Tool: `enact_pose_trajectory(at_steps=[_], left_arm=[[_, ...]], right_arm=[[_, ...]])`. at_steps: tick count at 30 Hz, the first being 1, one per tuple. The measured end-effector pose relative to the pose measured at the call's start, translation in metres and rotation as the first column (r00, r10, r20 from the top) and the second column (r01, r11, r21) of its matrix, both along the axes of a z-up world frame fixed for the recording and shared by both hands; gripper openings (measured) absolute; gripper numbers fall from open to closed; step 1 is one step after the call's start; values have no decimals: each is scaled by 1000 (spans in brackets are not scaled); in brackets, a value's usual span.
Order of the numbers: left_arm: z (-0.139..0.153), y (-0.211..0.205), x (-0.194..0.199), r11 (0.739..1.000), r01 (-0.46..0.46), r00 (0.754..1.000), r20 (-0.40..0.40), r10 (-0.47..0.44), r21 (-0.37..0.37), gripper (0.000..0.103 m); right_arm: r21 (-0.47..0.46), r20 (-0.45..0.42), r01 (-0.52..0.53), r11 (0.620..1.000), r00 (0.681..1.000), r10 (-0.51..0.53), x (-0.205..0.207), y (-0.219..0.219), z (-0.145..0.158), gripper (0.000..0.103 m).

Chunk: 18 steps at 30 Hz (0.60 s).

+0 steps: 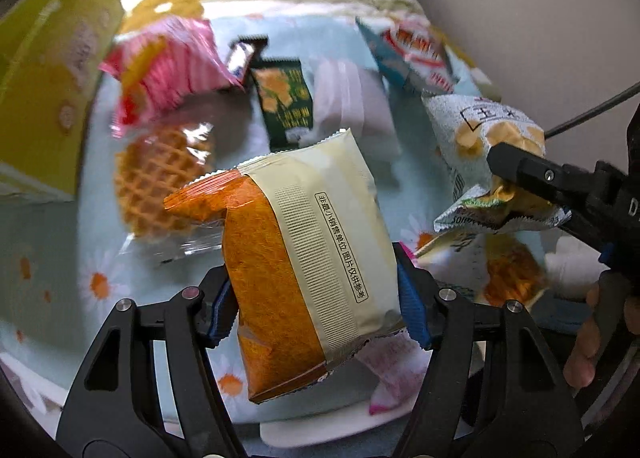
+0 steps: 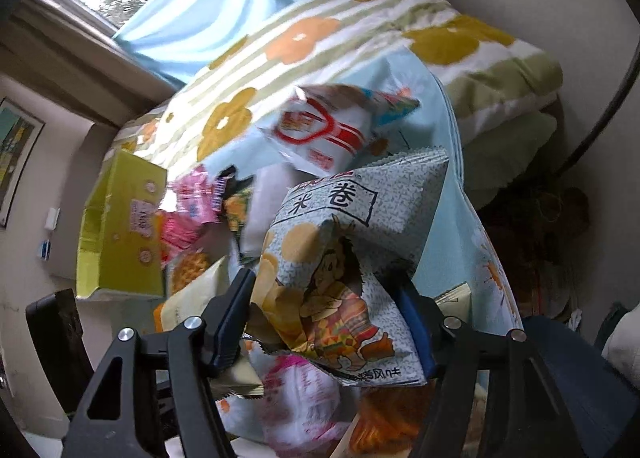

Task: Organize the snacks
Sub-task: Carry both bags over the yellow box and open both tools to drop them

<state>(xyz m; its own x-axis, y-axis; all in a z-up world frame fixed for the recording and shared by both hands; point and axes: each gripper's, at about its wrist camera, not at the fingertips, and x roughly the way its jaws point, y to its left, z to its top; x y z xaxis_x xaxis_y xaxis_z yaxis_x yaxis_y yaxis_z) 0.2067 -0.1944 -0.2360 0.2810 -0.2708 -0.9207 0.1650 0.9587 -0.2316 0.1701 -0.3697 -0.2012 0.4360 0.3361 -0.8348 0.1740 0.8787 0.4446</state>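
My left gripper is shut on an orange-and-cream cake packet and holds it above the bed. My right gripper is shut on a grey speckled rice-roll bag with a cartoon figure; it also shows at the right of the left wrist view, pinched by the black fingers. A yellow-green open box stands at the left, also in the right wrist view. Loose snacks lie on the sheet: a waffle pack, a pink packet, a dark green packet, a white-and-red bag.
The snacks lie on a light blue daisy-print sheet. A flowered striped quilt is folded at the back. A beige wall is at the right. A window with a blue curtain is behind the bed.
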Motion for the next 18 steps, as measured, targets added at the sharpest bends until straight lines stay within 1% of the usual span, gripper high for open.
enact_pose_trajectory(at_steps=[3,4,6,7,9,11,13,18], left_arm=[[28,15,-10,999,-36,998,54,36,-3,64],[35,18,-8,999,-43,997,67,43,1,64],[59,34,-15,998,-70,991,114,69,4,64],[66,38,-12,997,-79,989,127,78,2,64],[90,58,-14,994,-109,979,174,108,-5,64],[105,75,-13,991,-130,970,206,130,-14,64],[118,96,-8,988,-150,960,236,153,-30,64],[134,145,6,983,-180,939,290,184,-40,64]], right_arm=[[-8,50,-33,999,998,34,-3,8,19,64],[-11,71,-48,999,996,49,-3,12,27,64],[-13,105,-71,997,992,72,-2,20,41,64],[-14,126,-85,996,988,86,-1,26,49,64],[-16,157,-107,994,982,108,1,37,63,64],[-23,193,-133,991,972,135,4,52,77,64],[-31,222,-157,987,962,159,7,68,89,64],[-49,280,-202,978,937,208,22,115,108,64]])
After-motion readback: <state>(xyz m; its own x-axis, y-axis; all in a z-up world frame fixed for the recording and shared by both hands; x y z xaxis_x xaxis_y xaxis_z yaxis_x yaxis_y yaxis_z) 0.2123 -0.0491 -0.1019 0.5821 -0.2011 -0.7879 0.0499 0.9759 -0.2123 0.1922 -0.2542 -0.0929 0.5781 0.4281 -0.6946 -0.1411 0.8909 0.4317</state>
